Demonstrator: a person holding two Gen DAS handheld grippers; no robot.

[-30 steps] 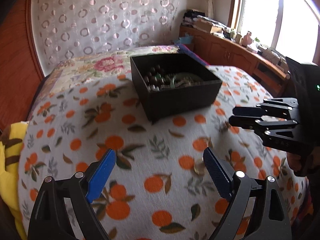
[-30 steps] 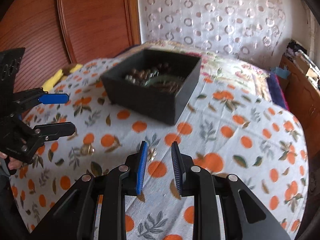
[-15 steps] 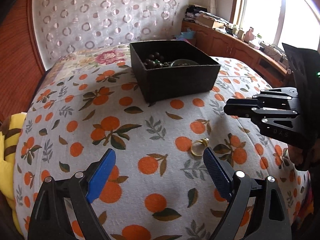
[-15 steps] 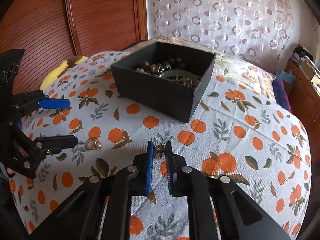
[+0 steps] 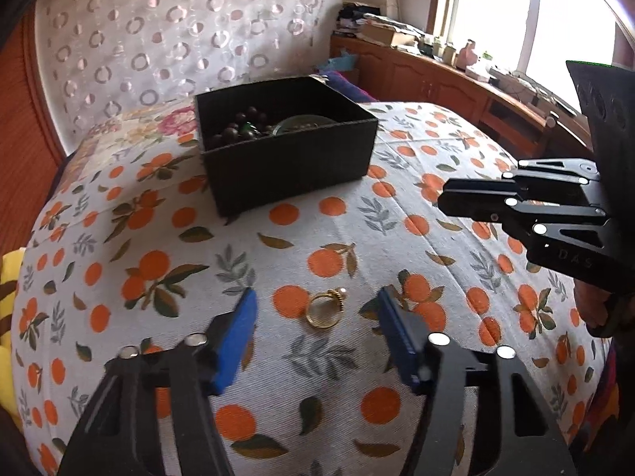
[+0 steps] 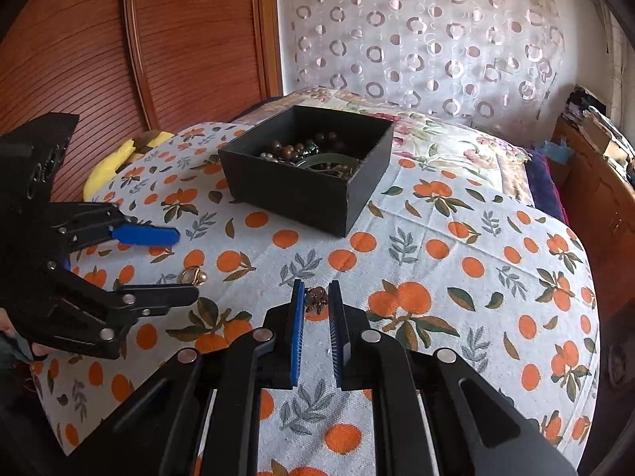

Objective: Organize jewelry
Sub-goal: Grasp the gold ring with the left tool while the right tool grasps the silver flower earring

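A gold ring with a small pearl lies on the orange-print bedspread. My left gripper straddles it with its jaws closing; the blue pads stand clear of the ring on both sides. The right wrist view shows the same ring between the left gripper's fingers. My right gripper is shut on a small brown ornament just above the cloth. In the left wrist view the right gripper reaches in from the right. A black box further back holds dark beads and a green bangle.
The bed carries the black box near its middle. A yellow soft toy lies at the bed's left edge by the wooden headboard. A wooden cabinet with clutter runs under the window on the right.
My left gripper has moved forward over the ring and its jaws have narrowed around it. The right gripper's jaws have closed on the brown ornament.
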